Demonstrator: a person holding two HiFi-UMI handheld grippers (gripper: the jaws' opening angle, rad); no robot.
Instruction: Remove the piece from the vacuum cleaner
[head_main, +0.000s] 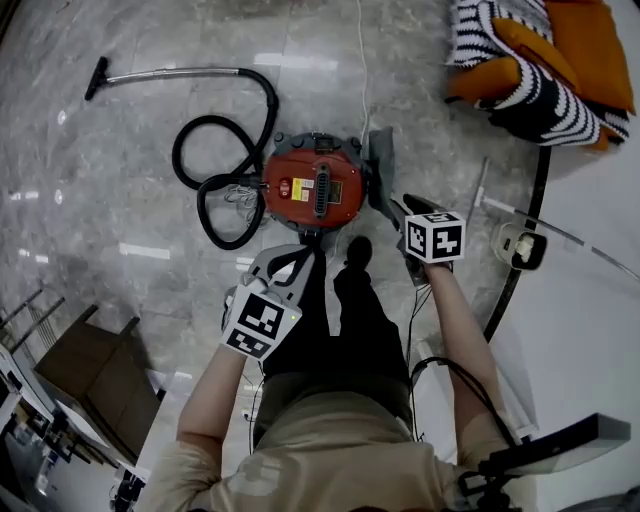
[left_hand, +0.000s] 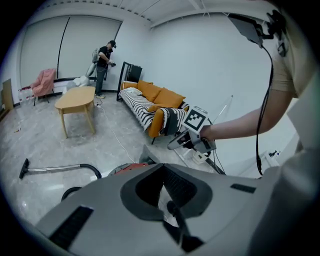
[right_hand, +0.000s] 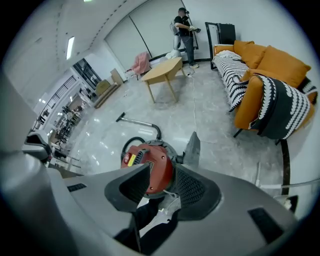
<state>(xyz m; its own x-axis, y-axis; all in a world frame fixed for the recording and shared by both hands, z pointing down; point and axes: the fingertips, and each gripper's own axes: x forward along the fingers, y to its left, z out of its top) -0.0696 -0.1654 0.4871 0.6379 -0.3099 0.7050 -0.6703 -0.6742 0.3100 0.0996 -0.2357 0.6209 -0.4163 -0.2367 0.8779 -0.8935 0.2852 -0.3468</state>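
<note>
Cleaner: round red canister vacuum cleaner (head_main: 312, 190), untouched.
Left gripper (left_hand: 162, 166): jaws together, empty.
Right gripper (right_hand: 162, 172): jaws spread wide, empty.

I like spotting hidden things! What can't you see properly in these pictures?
Left gripper view: the vacuum cleaner shows only as a red sliver; the left gripper covers the rest.
Head view: the yellow label on its lid is too small to read.
Head view: the sofa is cut off by the top edge.
Left gripper view: the person is too small to tell what they hold.
</note>
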